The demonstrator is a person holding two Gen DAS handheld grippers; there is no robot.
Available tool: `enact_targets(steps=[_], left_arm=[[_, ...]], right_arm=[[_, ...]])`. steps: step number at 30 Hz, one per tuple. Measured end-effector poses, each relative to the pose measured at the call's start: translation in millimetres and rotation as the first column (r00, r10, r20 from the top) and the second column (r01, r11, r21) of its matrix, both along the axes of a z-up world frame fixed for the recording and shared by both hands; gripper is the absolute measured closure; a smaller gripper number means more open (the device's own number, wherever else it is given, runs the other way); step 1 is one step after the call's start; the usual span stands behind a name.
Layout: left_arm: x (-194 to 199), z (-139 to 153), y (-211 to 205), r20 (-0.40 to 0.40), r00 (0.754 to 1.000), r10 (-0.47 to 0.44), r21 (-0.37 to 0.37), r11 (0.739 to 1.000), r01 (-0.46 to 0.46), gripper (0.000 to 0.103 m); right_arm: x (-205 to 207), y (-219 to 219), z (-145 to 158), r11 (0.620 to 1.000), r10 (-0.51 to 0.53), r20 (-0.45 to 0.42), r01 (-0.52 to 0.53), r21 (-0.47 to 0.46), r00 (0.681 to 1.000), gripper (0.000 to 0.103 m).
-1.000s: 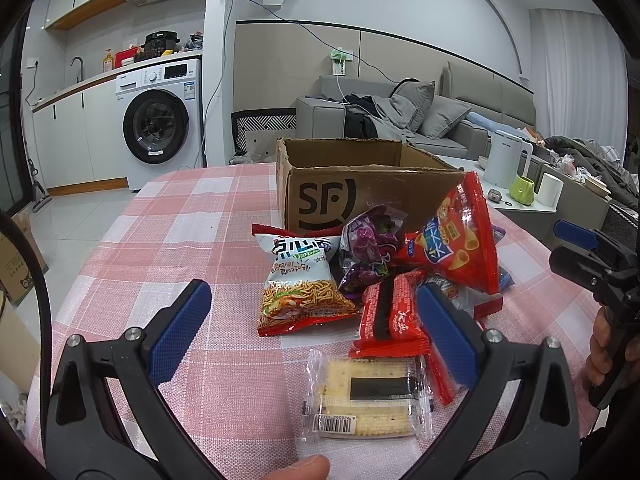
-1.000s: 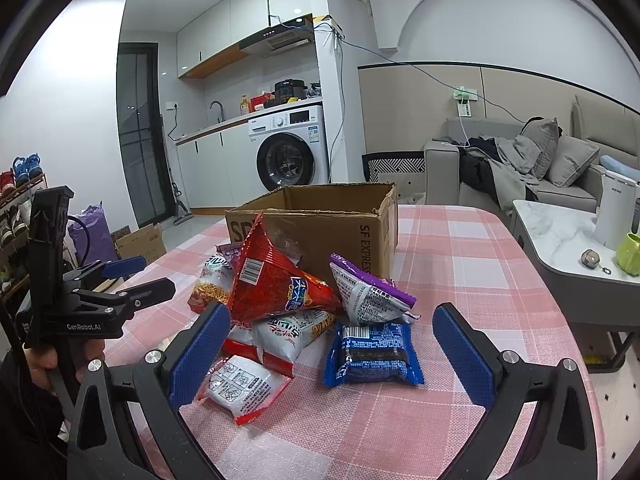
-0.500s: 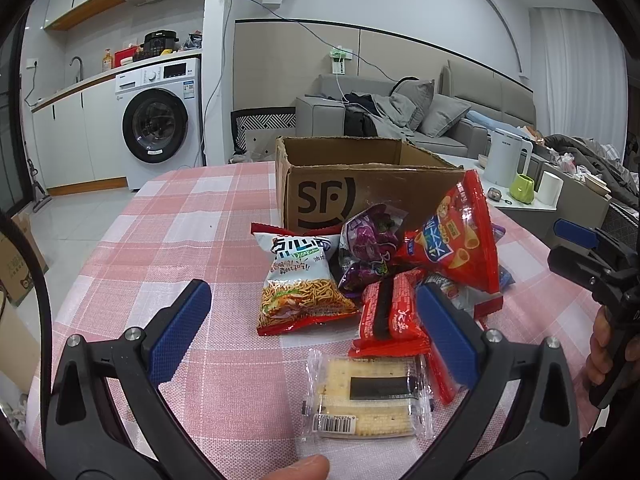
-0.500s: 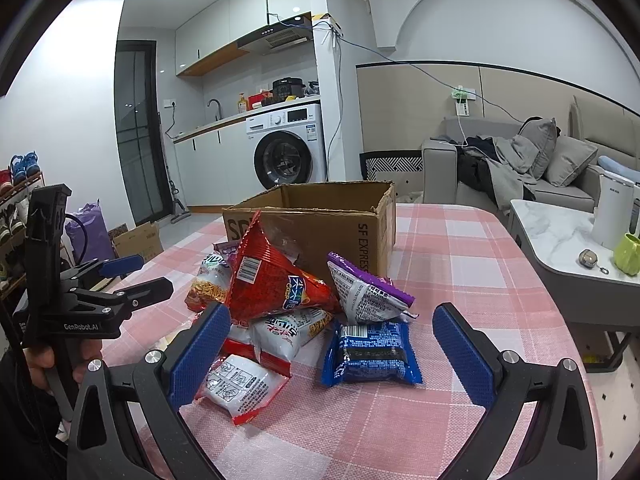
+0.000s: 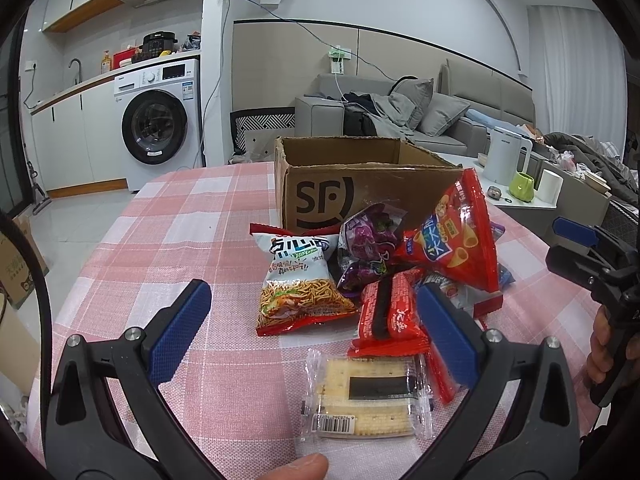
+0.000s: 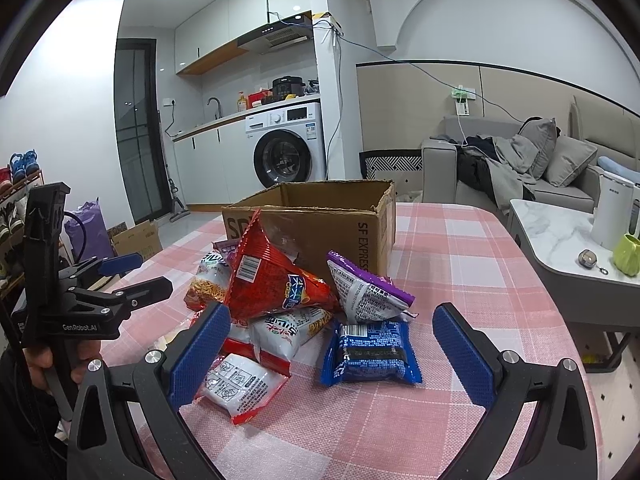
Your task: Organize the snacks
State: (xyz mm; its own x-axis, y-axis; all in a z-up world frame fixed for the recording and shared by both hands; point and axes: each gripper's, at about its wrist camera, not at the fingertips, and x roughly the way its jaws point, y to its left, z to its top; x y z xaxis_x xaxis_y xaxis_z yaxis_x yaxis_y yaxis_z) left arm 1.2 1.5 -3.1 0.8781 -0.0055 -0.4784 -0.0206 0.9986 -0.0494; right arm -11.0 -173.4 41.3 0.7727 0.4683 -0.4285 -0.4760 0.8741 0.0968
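I hold the left gripper (image 5: 316, 332) with jaws spread wide and nothing between them, above a clear cracker pack (image 5: 366, 396). The right gripper (image 6: 332, 348) likewise has jaws apart, unloaded, facing a blue packet (image 6: 370, 354). The snack pile (image 6: 280, 292) lies on the checked worktop (image 5: 168, 240), just before the open cardboard box (image 5: 344, 184).

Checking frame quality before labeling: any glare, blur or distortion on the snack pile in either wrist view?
Left wrist: sharp, strong fisheye bending at the edges, glare on the red chip bag and the clear cracker pack. Right wrist: sharp too, black corner vignetting, ceiling lights blown out, blue snack pack evenly lit.
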Motion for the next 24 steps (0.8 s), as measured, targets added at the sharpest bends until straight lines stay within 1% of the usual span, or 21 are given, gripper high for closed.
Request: enact_targets(steps=[10,14,20,24], left_arm=[[6.0,-2.4,-0.1,-0.036,0.999,0.000,-0.001,1.000,0.000,0.001],[8.2,-3.3,-0.5,-0.044,0.999,-0.016,-0.003,1.000,0.016,0.001],[12.7,-4.8,-2.6,-0.060,0.998,-0.024,0.003,1.000,0.024,0.001],[14.8,-7.6,1.4,-0.091,0.996,-0.024,-0.013,1.000,0.023,0.001]], right_arm=[[5.2,5.4,-3.2,1.000,0.009,-0.017,-0.009,-0.021,1.000,0.000],[9.4,8.3,-4.9,0.999,0.015,-0.043,-0.016,-0.032,0.999,0.000],[20.3,9.7,-9.9,0.999,-0.011,-0.085,0.007,-0.049,0.996,0.000],[27.6,11.1,-10.9,0.998,-0.019,-0.118,0.012,-0.058,0.993,0.000]])
